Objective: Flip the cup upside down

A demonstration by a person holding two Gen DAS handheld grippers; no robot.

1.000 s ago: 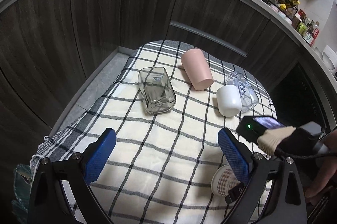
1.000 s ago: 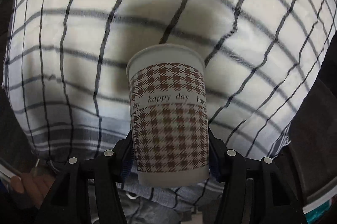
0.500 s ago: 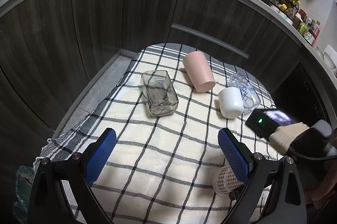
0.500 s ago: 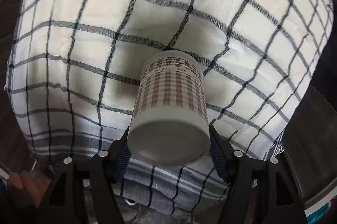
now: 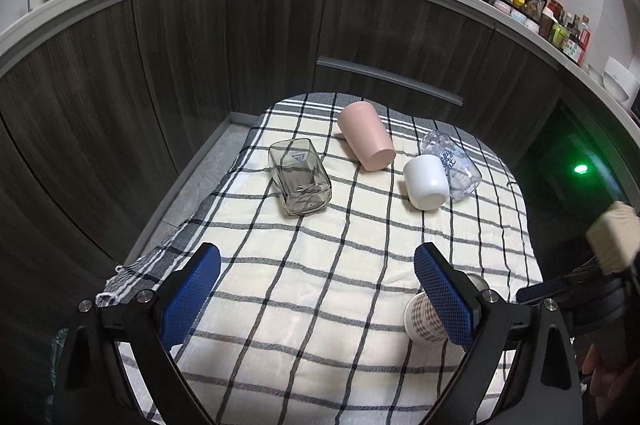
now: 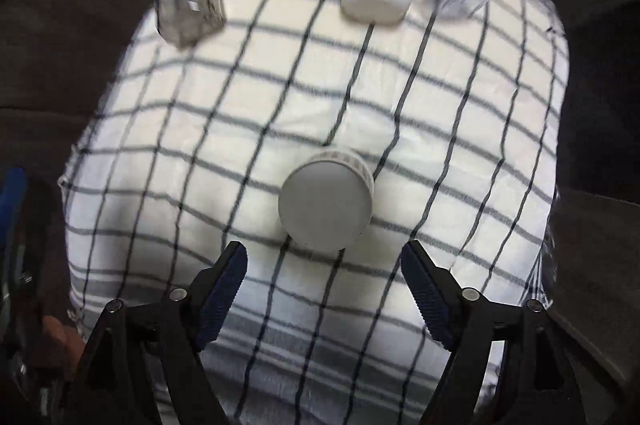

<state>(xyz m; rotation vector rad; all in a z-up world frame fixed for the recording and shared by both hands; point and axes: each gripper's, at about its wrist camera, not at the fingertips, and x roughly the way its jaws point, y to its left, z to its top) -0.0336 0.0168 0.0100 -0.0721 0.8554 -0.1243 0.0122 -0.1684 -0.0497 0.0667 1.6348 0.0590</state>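
Note:
The houndstooth paper cup [image 6: 326,201] stands upside down on the checked cloth [image 6: 240,129], its flat base facing up. My right gripper [image 6: 324,289] is open and empty, just behind the cup and apart from it. In the left wrist view the cup [image 5: 424,317] shows partly behind my left gripper's right finger. My left gripper [image 5: 316,289] is open and empty, above the near part of the cloth [image 5: 320,265].
At the far end of the cloth lie a square glass jar [image 5: 300,177], a pink cup [image 5: 366,137], a white cup [image 5: 426,181] and a clear glass [image 5: 452,165], all on their sides. Dark wood cabinets [image 5: 160,65] curve behind the table.
The right gripper turned the paper cup over, set it on the cloth, opened and pulled back. The left gripper rose slightly.

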